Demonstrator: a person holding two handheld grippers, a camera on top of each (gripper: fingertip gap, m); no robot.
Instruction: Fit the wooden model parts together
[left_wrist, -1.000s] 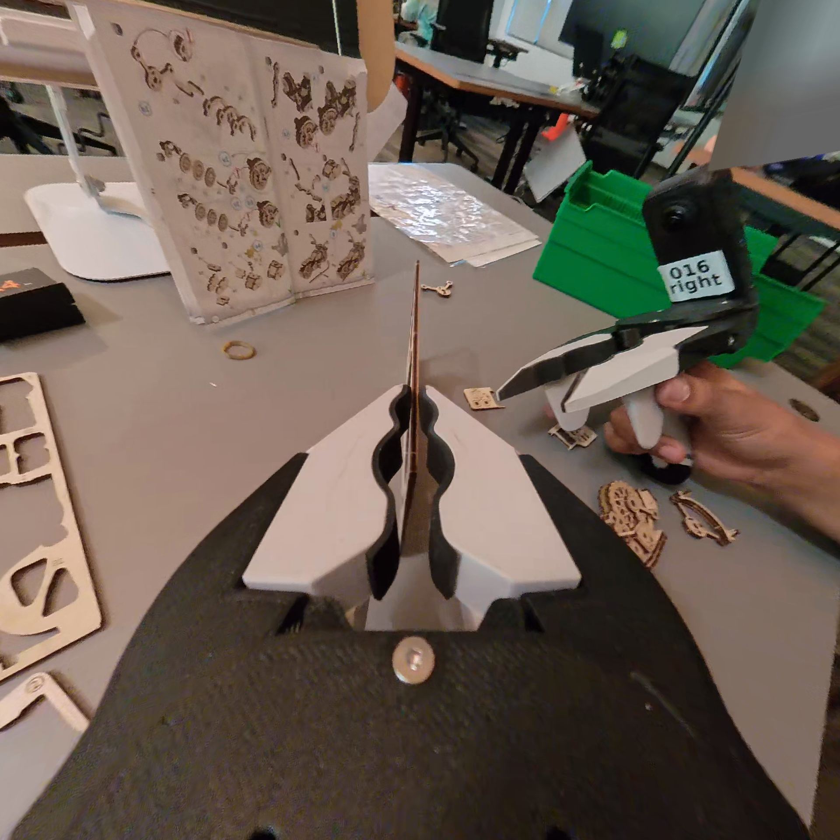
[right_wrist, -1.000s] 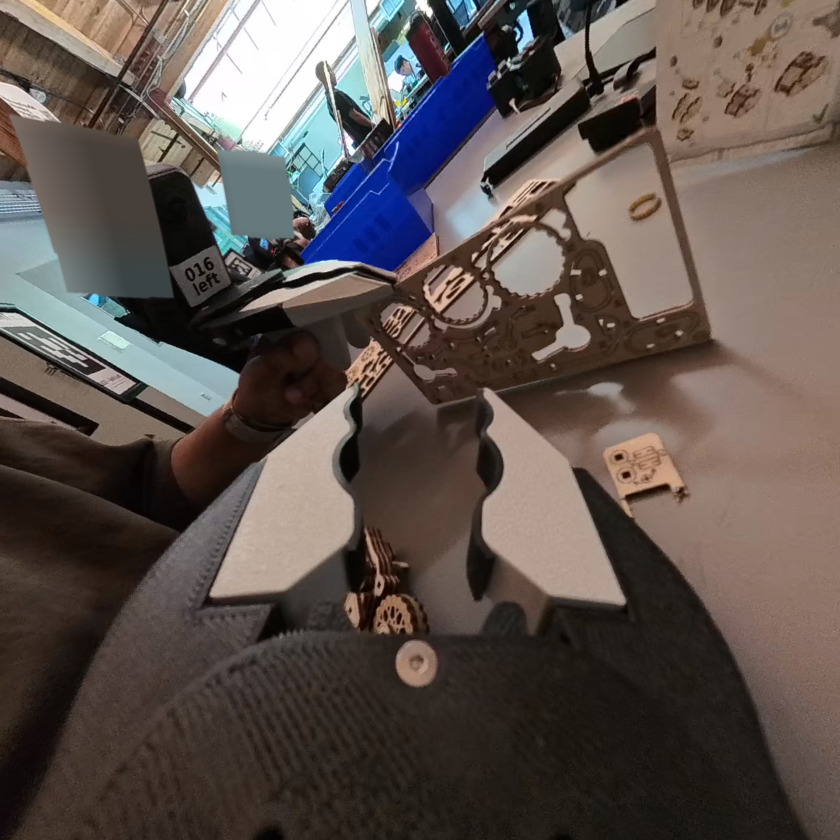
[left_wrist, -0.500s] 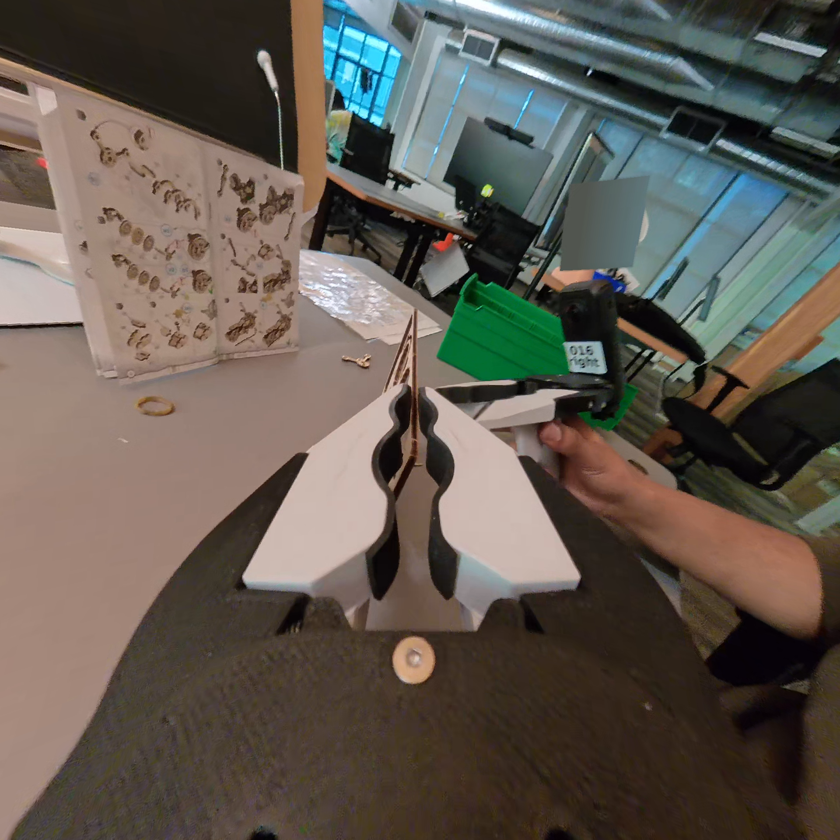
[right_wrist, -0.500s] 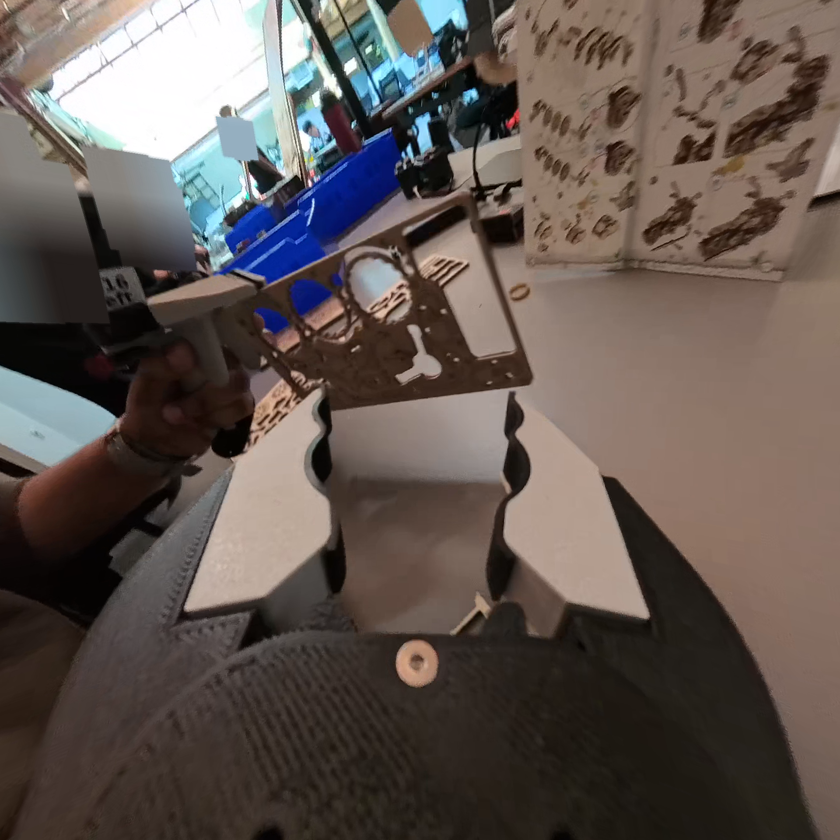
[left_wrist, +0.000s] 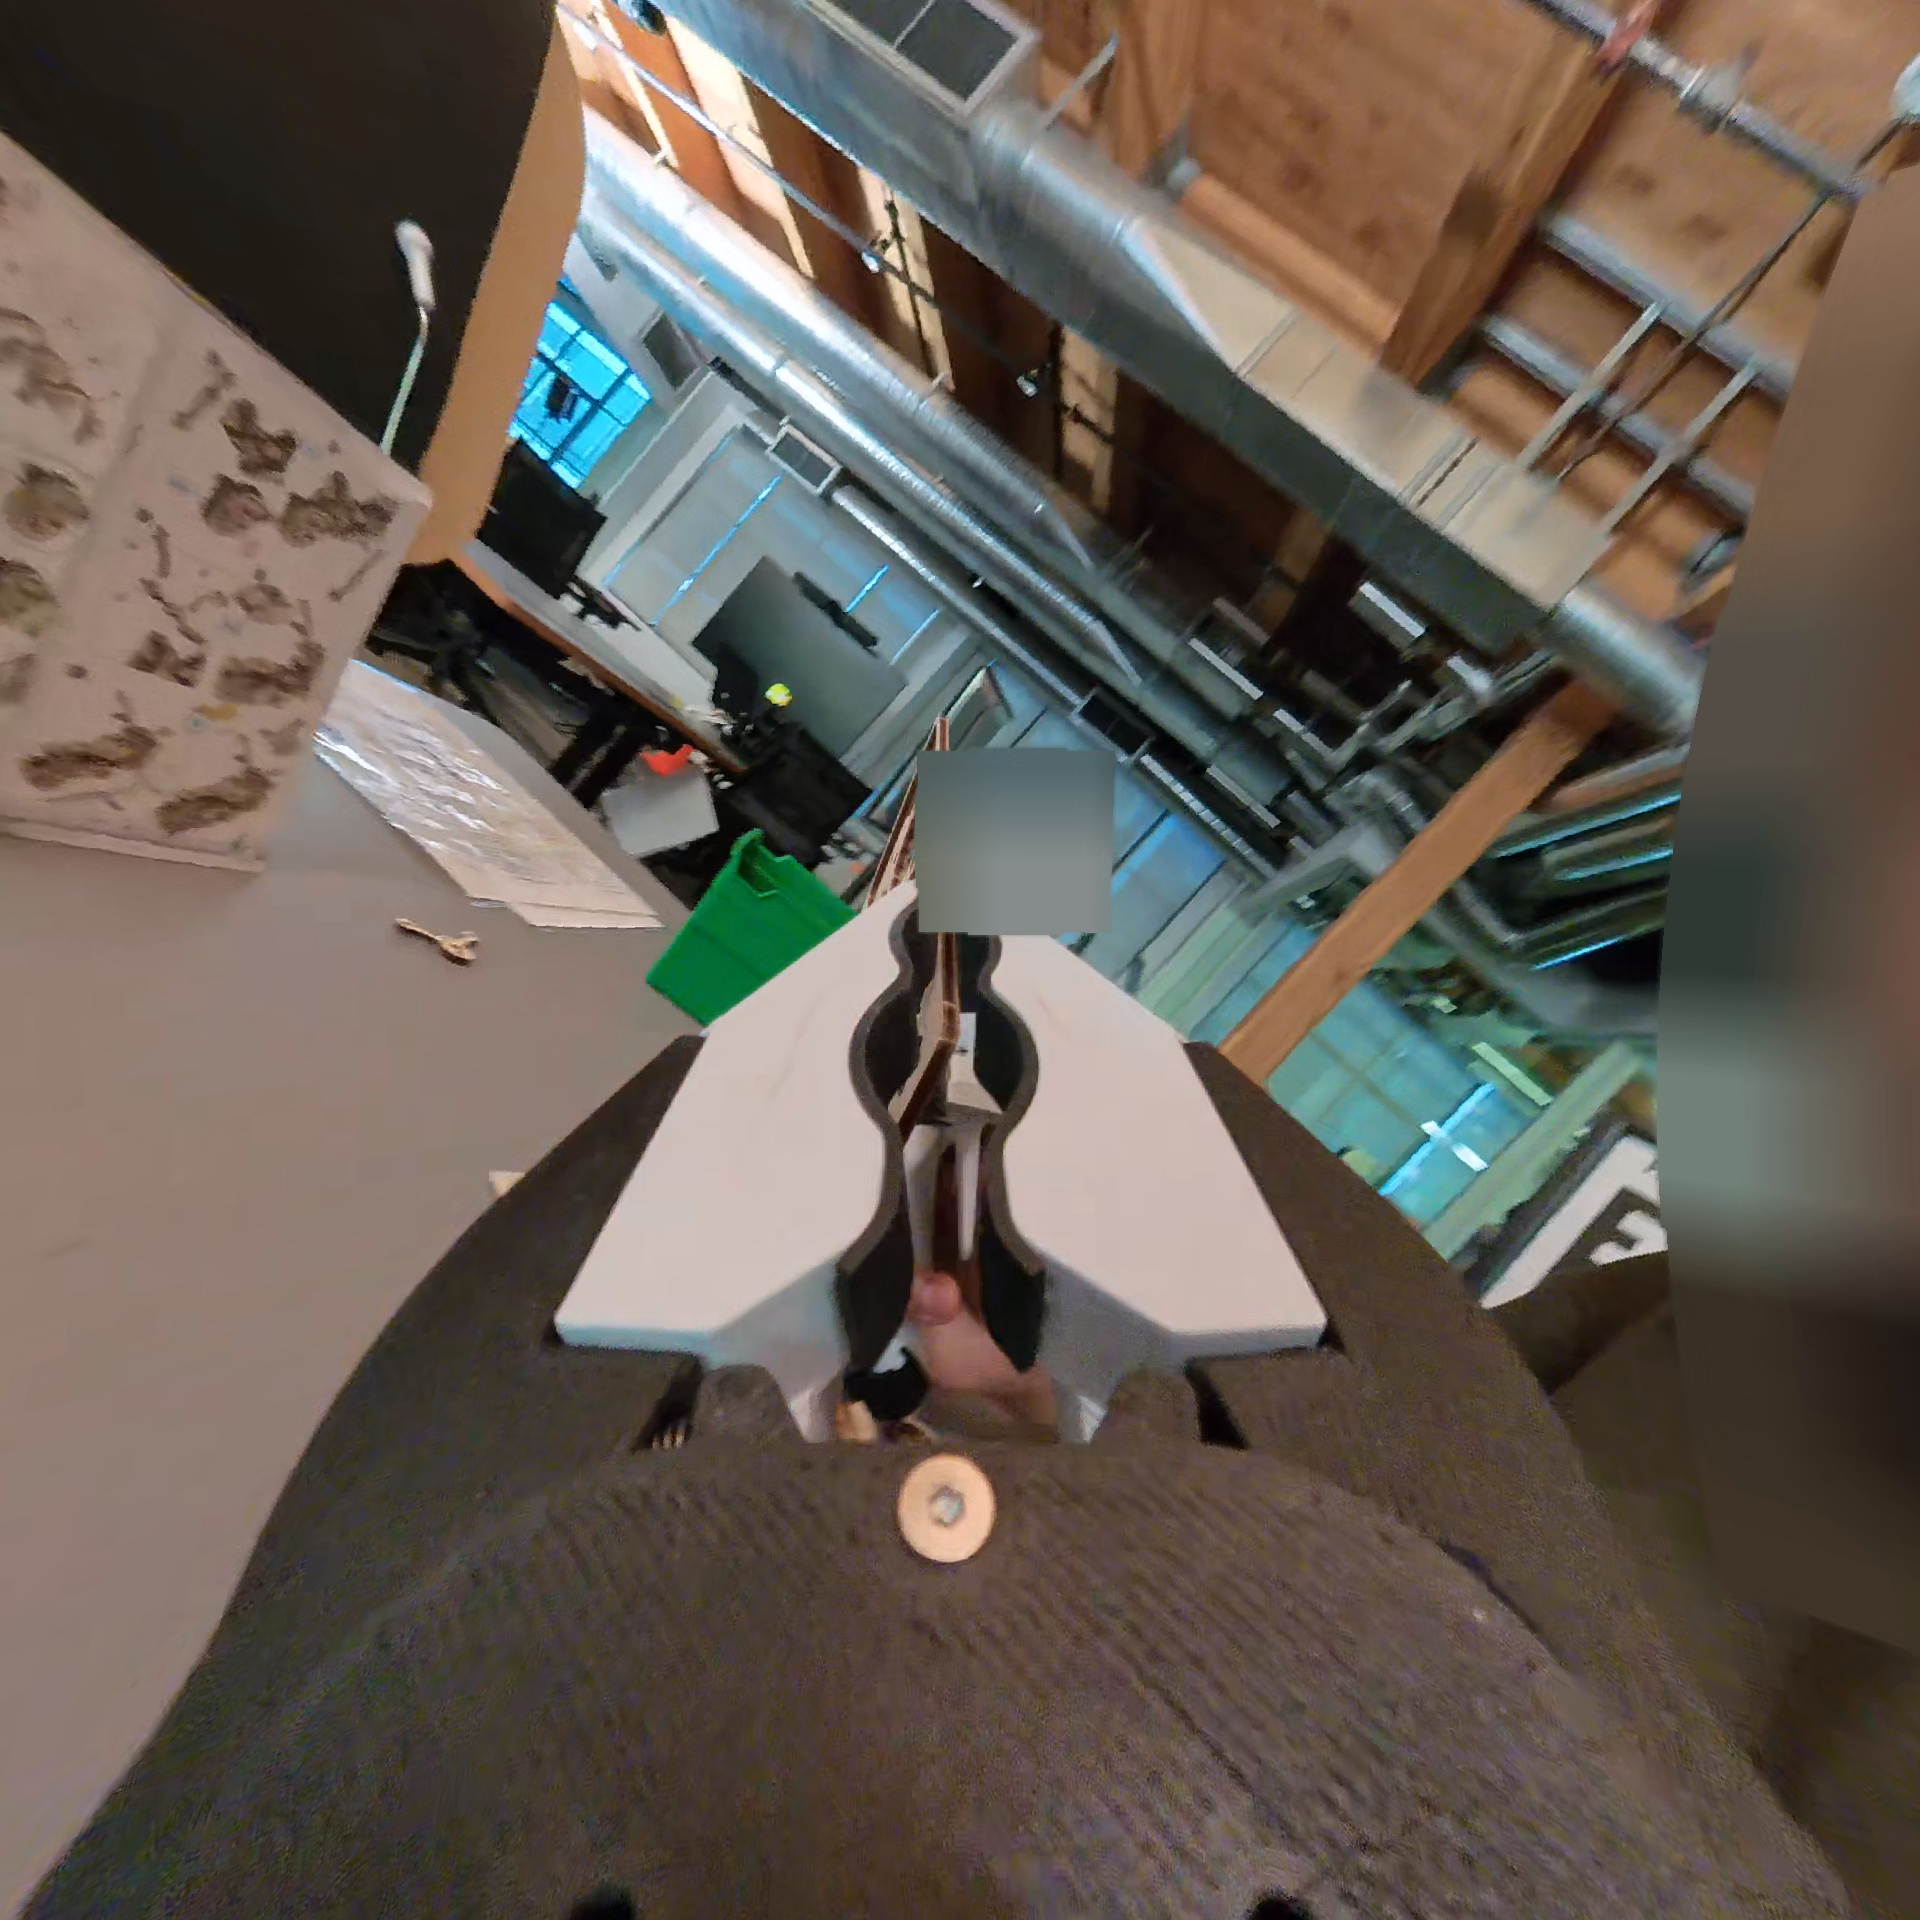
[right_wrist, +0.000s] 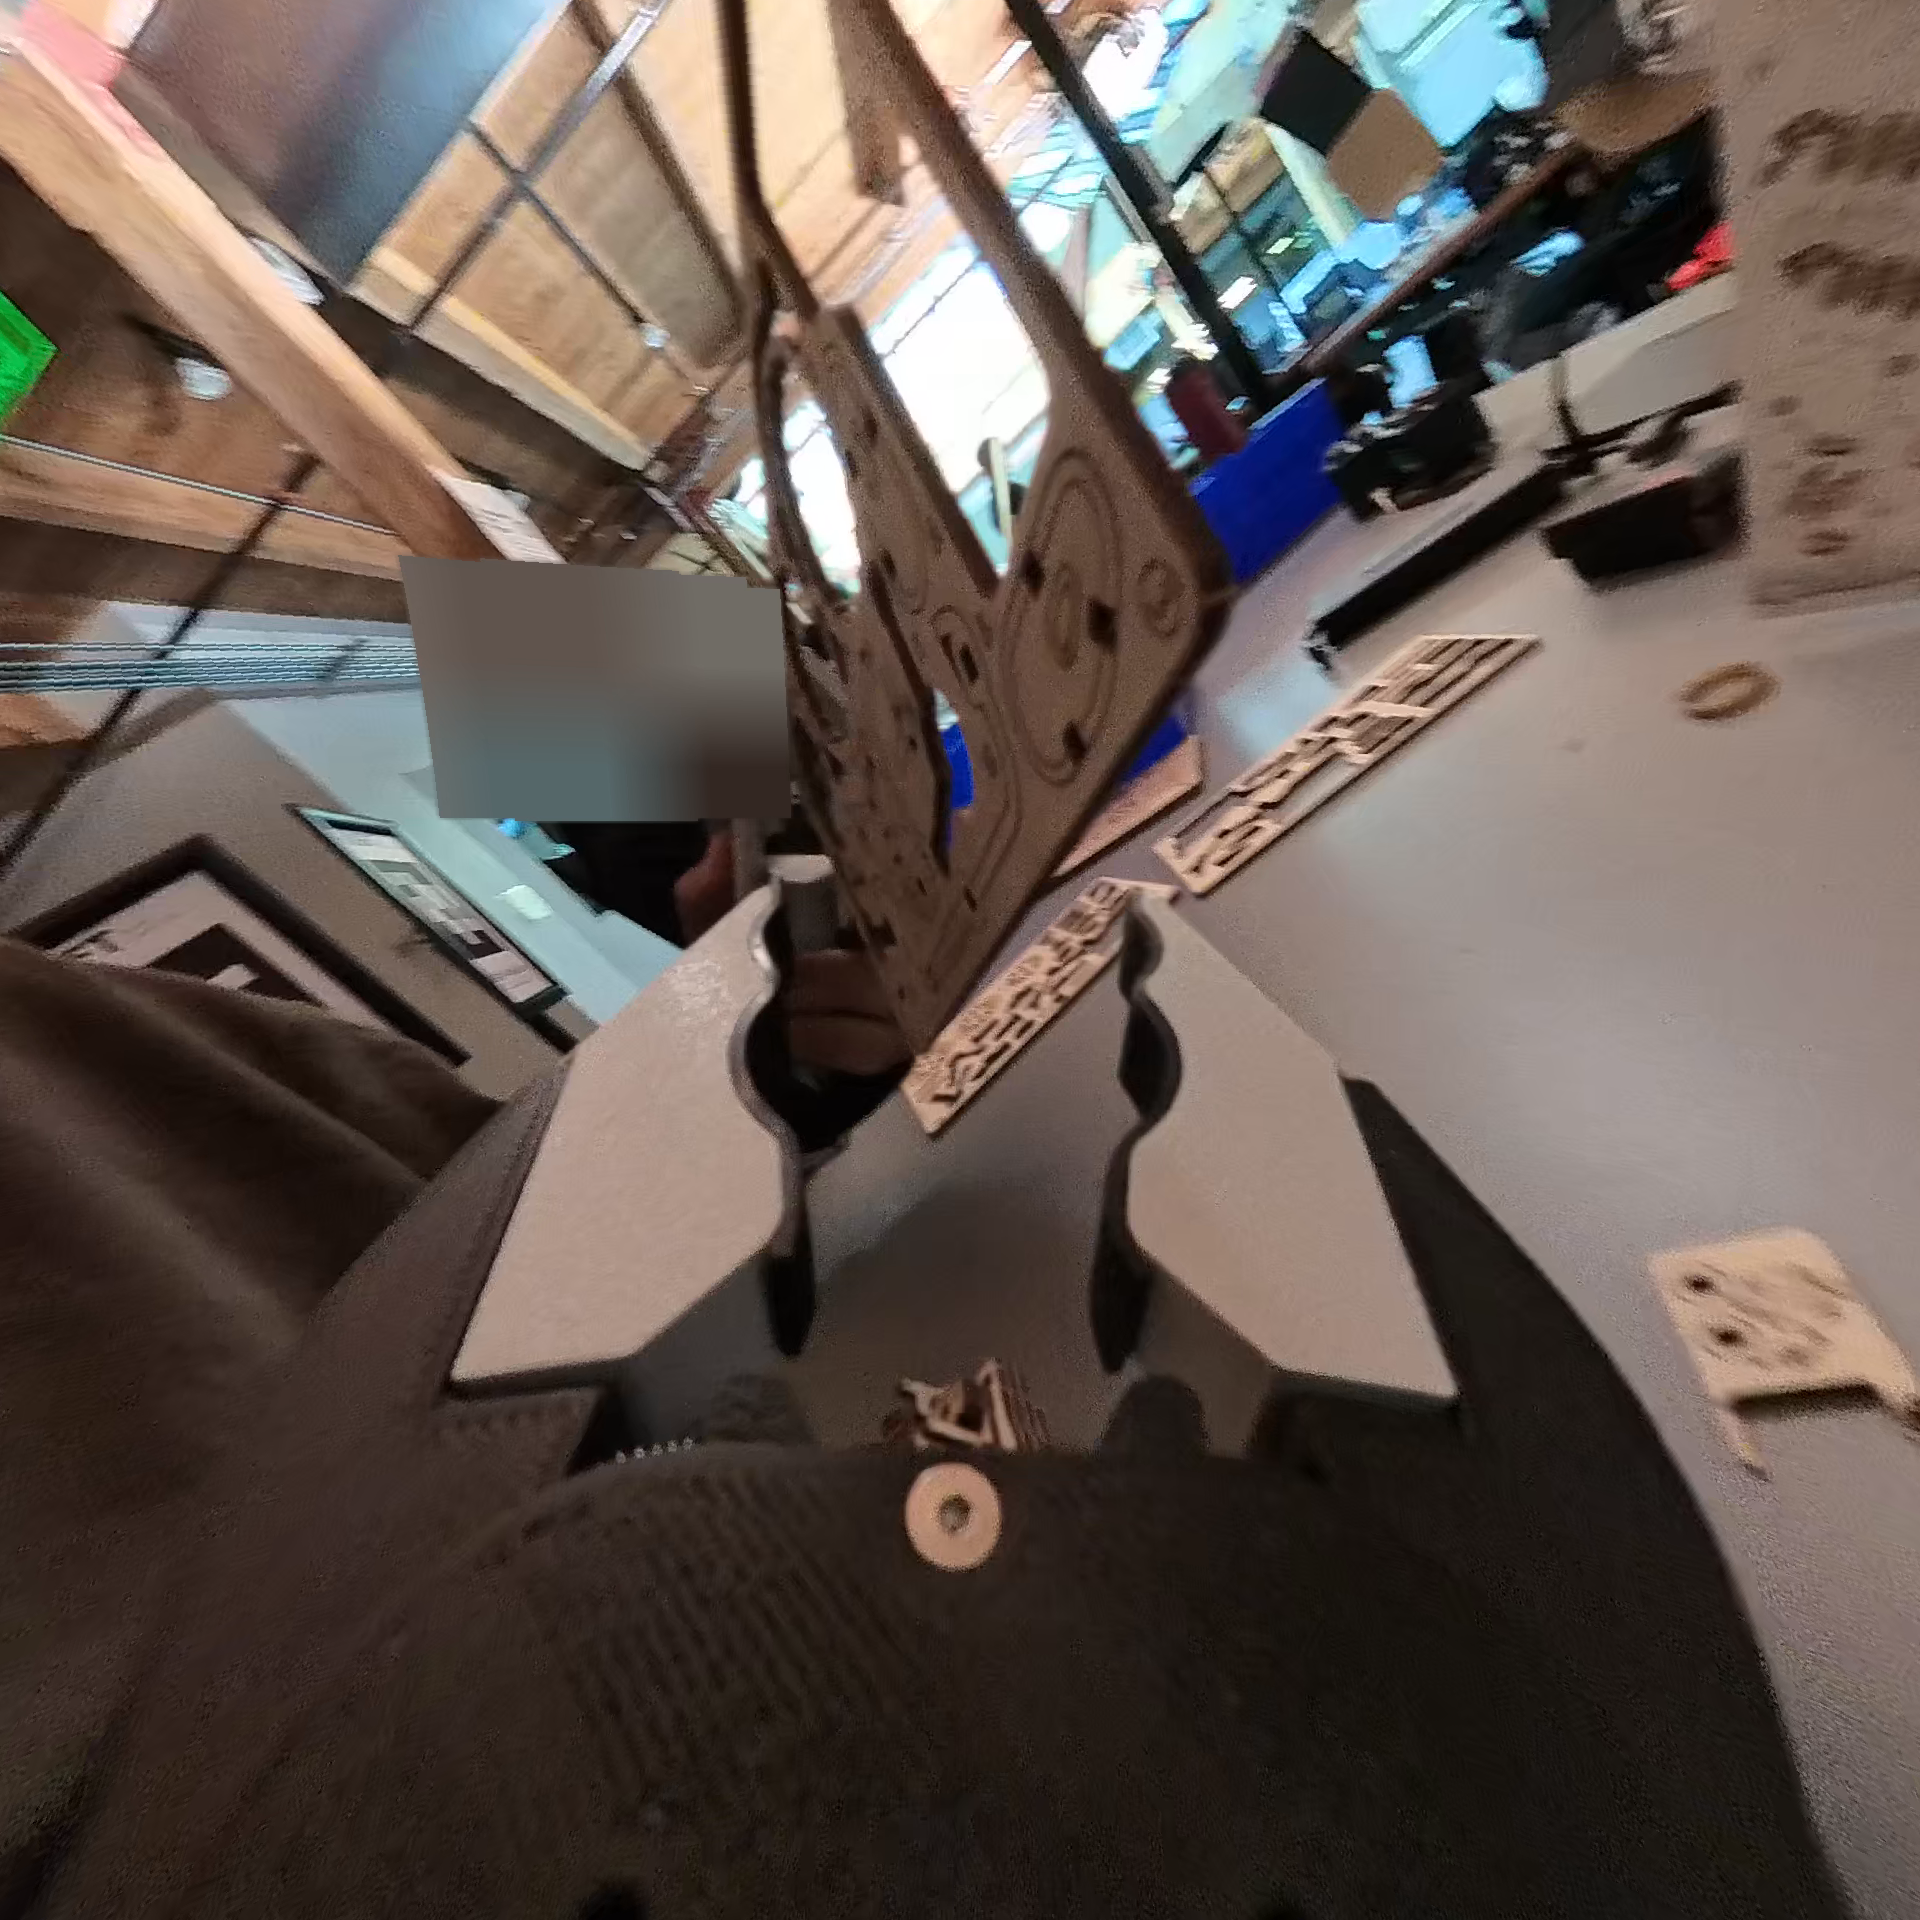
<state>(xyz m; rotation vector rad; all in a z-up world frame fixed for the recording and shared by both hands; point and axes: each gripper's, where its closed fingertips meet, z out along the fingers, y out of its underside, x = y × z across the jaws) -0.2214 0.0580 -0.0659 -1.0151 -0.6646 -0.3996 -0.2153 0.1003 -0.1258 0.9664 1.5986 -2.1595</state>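
Observation:
My left gripper (left_wrist: 943, 935) is shut on a thin laser-cut wooden sheet (left_wrist: 940, 1003), seen edge-on between its fingers and raised off the grey table (left_wrist: 260, 1091). In the right wrist view the same sheet (right_wrist: 997, 644) hangs tilted in the air, full of cut-outs, its lower corner just above and between my right fingertips. My right gripper (right_wrist: 951, 925) is open and empty. The left gripper's handle and the hand holding it (right_wrist: 831, 997) show behind the sheet. A small wooden gear assembly (right_wrist: 966, 1403) lies on the table under the right gripper.
A small square wooden part (right_wrist: 1777, 1340), used-up wooden frames (right_wrist: 1351, 727) and a rubber ring (right_wrist: 1730, 691) lie on the table. The standing instruction sheet (left_wrist: 156, 582), a green bin (left_wrist: 738, 935), a small wooden piece (left_wrist: 442, 938) and a plastic sheet (left_wrist: 468, 800) are to the left. About 8 cm separates my left fingertips from my right.
My left gripper has lifted and tipped the sheet upward, so its view now faces the ceiling. My right gripper has moved in under the sheet's lower corner and stayed open.

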